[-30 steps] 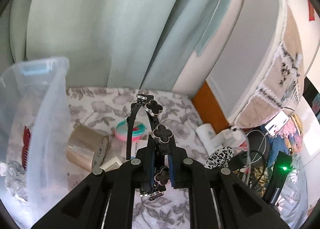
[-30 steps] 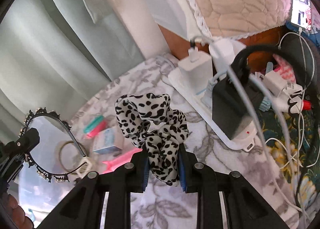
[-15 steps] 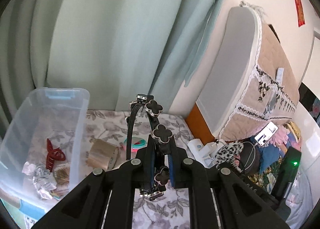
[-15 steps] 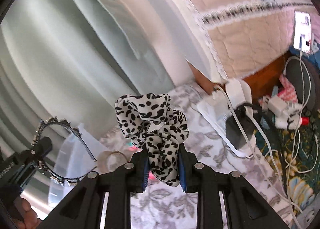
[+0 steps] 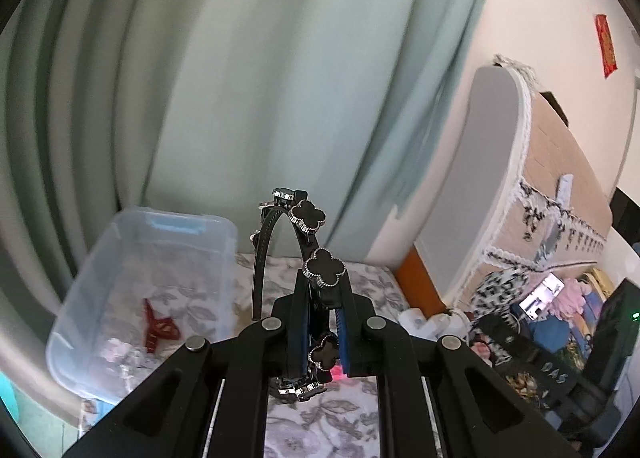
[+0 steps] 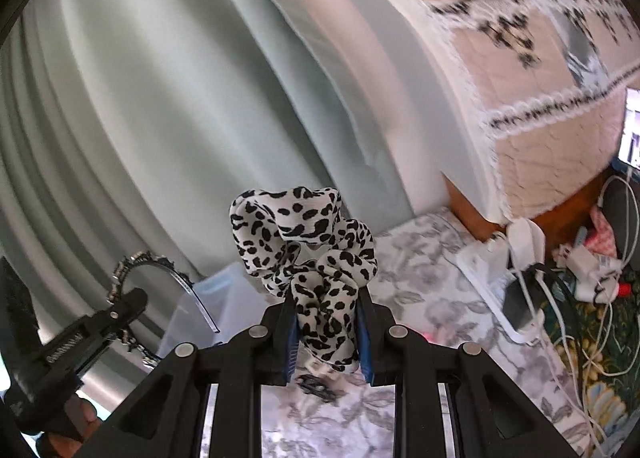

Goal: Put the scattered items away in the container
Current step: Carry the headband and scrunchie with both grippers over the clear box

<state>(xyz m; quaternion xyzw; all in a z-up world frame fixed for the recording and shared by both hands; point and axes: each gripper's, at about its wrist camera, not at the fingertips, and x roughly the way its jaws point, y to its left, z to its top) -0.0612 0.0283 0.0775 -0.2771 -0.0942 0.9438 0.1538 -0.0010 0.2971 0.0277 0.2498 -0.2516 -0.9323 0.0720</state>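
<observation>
One headband, pinched in left gripper, held above cloth. One scrunchie, clamped in right gripper. One bin, one red clip inside. Both grippers higher than before; bin now below, leftward.

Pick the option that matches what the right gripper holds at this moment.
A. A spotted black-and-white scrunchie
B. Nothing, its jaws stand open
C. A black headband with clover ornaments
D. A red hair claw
A: in the right wrist view the right gripper is clamped on the spotted scrunchie, which bunches up above its jaws, while the black headband sits in the left gripper.
</observation>
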